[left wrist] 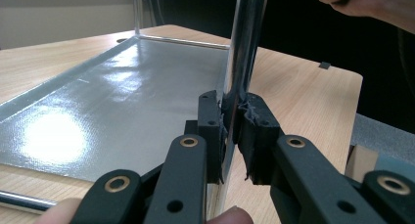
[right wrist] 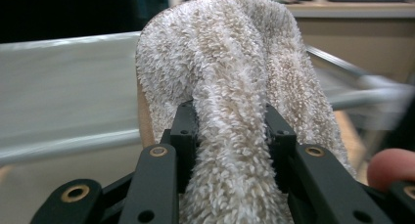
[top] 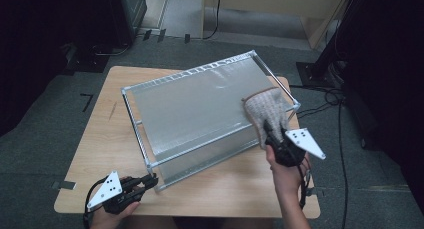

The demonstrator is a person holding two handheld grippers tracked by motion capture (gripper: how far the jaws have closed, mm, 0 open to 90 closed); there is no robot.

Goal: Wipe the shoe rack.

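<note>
Left gripper (top: 150,180) clamps near-left rack post (left wrist: 243,53), right gripper (top: 270,134) grips towel (top: 265,109): hold rack steady, wipe shelf (top: 195,109) flat.

High view sits above the near edge of the counter (top: 100,139), looking forward and down over the whole rack (top: 200,114). Left gripper view rides low behind its tongs (left wrist: 234,128), super close to a rack post (left wrist: 244,43), facing across the shelf. Right gripper view is jammed up against the towel (right wrist: 230,87). All three catch the rack.
</note>
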